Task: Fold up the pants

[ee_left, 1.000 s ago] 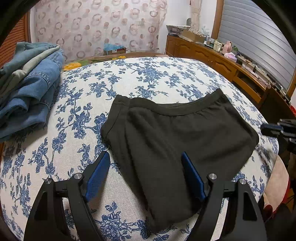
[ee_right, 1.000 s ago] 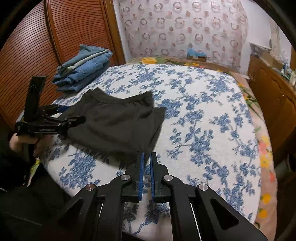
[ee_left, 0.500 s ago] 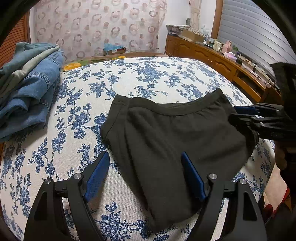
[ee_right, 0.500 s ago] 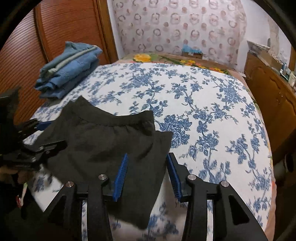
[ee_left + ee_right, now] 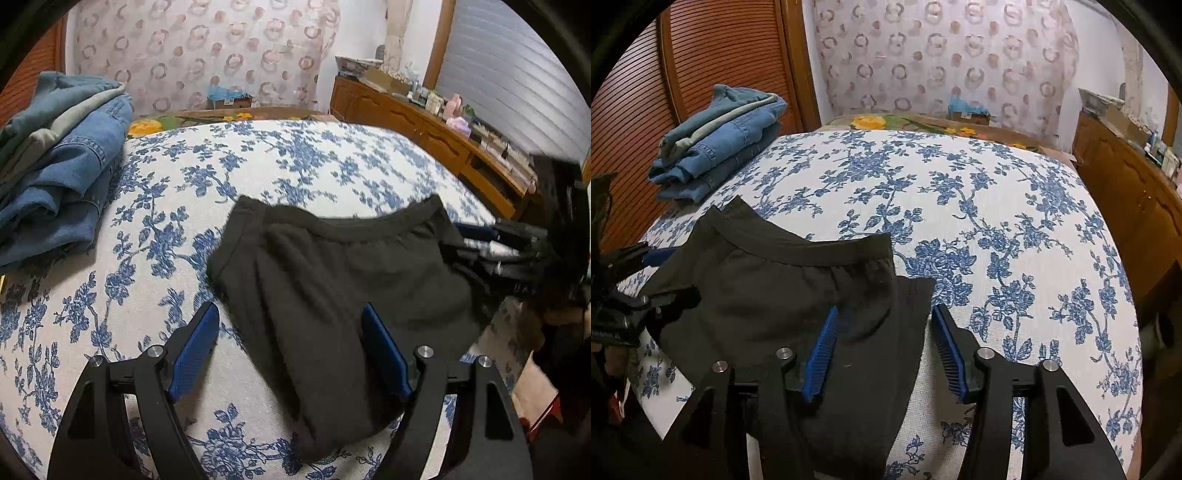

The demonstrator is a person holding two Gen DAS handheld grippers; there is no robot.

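Dark folded pants (image 5: 343, 295) lie near the front edge of a bed (image 5: 997, 229) covered in blue floral fabric. The left gripper (image 5: 290, 328) hovers low over one side with fingers spread wide, and the right gripper (image 5: 886, 328), also wide open, straddles the opposite edge. Folded jeans (image 5: 716, 144) sit stacked at the bed's far left corner, with open bedspread beyond.

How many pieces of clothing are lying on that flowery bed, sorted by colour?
Black: 1, the black pants near the front edge.
Blue denim: 1 folded stack of jeans; how many garments it holds cannot be told.
Total: 2 groups of clothing.
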